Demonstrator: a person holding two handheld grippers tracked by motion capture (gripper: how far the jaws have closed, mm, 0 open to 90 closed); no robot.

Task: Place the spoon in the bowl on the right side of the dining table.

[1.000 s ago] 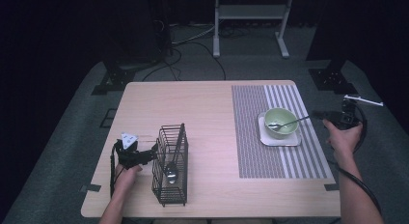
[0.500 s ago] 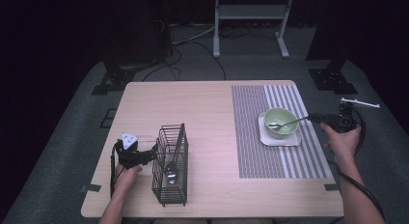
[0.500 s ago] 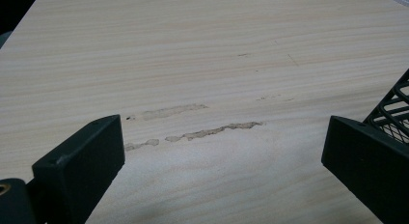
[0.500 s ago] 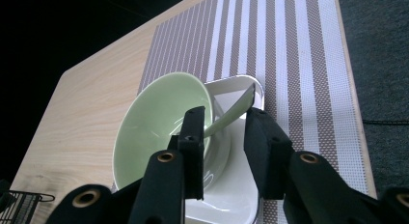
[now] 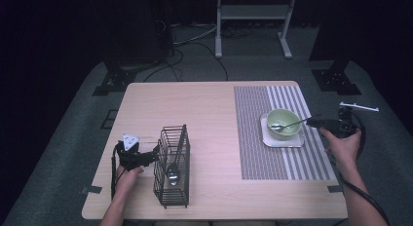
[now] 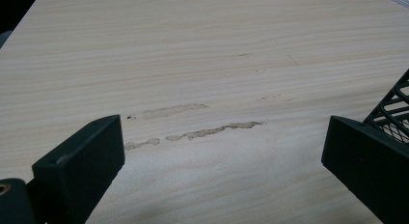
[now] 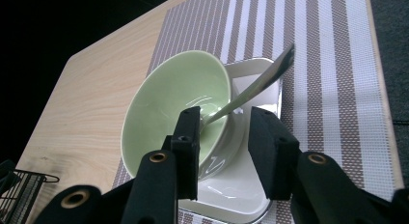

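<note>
The right claw [image 7: 224, 151] is held with a narrow gap between its jaws, empty, just off the right rim of the green bowl [image 7: 178, 108], nothing pinched yet. In the right gripper view the spoon [image 7: 251, 91] is seen lying in that bowl, its head down in the hollow and its handle leaning over the rim. From above, the spoon's [image 5: 290, 124] long axis is laid roughly left to right, with the handle tip pointed right and slightly far, toward the claw [image 5: 316, 122].

The spoon is judged to be stiff, light metal, smooth and likely slippery; the bare handle beyond the rim looks like the place to be gripped, across its flat width. The bowl [image 5: 284, 123] appears glazed and breakable, and could be tipped if the handle is levered.

The bowl is set on a white square plate [image 5: 297, 142], which rests on a striped placemat [image 5: 253, 138] at the right of the table [image 5: 209, 114].

Over at the near left, the left claw [image 6: 222, 156] is opened wide and empty, low over bare wood, just beside a black wire basket [image 5: 171, 167] in which another spoon [image 5: 173, 172] is stood.
</note>
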